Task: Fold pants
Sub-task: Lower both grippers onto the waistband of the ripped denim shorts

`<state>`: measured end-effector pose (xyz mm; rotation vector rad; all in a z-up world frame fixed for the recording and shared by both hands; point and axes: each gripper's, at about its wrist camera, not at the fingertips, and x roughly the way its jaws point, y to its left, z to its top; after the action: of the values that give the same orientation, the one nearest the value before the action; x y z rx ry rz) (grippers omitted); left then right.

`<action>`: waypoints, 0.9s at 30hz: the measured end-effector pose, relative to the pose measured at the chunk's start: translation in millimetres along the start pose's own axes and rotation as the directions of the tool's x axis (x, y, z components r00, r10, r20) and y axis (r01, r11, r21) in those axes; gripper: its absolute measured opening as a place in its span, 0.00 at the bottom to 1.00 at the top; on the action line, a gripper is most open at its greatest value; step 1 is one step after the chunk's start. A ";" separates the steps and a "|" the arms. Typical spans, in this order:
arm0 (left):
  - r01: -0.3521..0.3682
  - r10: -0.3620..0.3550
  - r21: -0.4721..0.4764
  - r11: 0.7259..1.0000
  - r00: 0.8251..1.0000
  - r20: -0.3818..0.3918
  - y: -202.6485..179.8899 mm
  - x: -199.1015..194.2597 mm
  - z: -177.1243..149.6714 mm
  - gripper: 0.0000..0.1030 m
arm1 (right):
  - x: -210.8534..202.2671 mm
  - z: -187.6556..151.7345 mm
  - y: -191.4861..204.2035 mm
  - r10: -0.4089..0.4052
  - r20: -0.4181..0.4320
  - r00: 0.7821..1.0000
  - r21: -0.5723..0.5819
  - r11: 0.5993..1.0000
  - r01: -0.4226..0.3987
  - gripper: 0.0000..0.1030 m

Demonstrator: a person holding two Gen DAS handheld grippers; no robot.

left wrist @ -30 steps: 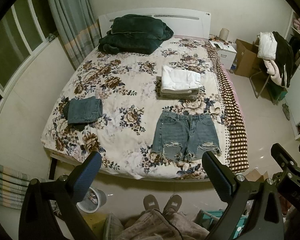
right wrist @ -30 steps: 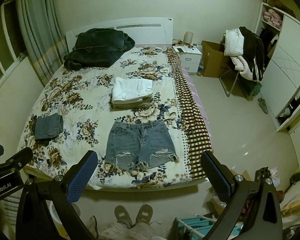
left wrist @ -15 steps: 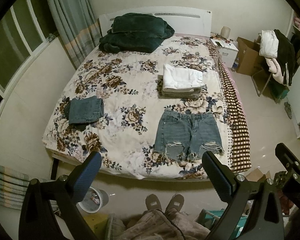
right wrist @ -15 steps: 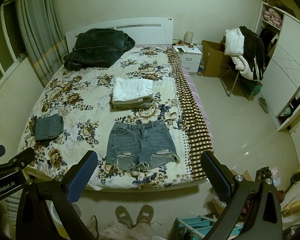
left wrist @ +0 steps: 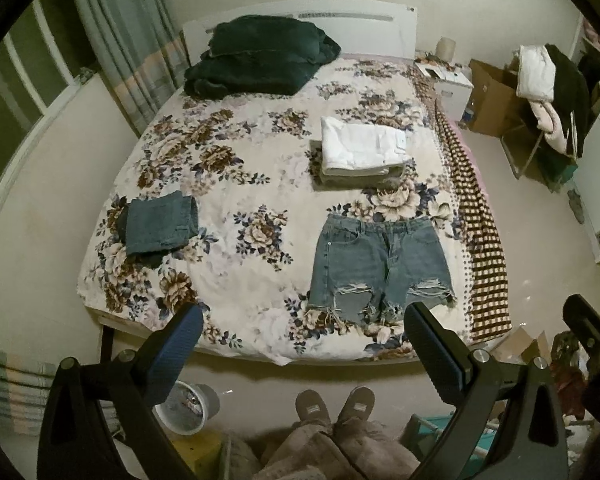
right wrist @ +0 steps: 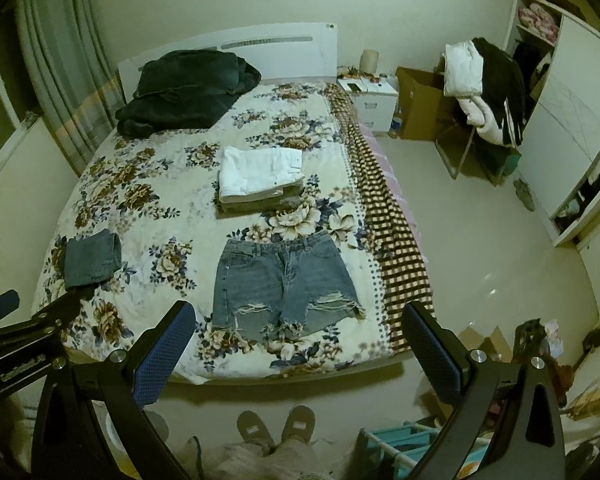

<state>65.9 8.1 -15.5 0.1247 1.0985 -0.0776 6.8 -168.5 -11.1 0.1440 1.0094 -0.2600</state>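
A pair of light-blue ripped denim shorts lies spread flat near the foot of the floral bed, waistband away from me; it also shows in the right wrist view. My left gripper is open and empty, held above the floor before the bed's foot edge. My right gripper is open and empty, also short of the bed. Neither touches the shorts.
Folded white pants on a stack lie behind the shorts. Folded dark jeans lie at the left. A dark green blanket sits at the headboard. A checked cloth hangs on the bed's right side. A bin stands on the floor.
Both grippers have shifted slightly; the bed sits a little lower in the right wrist view. Nothing was grasped or moved.
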 end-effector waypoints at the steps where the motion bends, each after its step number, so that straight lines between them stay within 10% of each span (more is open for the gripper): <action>1: -0.002 0.002 0.004 1.000 1.000 -0.003 -0.3 9.6 2.5 1.00 | 14.3 -0.8 0.4 -0.005 -0.009 1.000 0.007 1.000 0.005 1.00; 20: -0.145 0.139 -0.020 0.989 0.973 -0.182 -141.0 234.9 37.1 1.00 | 352.2 66.7 -138.8 0.144 -0.246 0.959 0.101 0.987 -0.122 1.00; 27: -0.176 0.127 -0.119 0.977 0.933 -0.335 -232.0 358.9 14.4 1.00 | 540.9 97.9 -205.7 0.272 -0.410 0.871 0.036 0.959 -0.283 0.91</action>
<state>212.4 -224.0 -343.4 0.0909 1.4180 0.1698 302.1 -469.6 -419.3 0.3291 1.3949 0.0534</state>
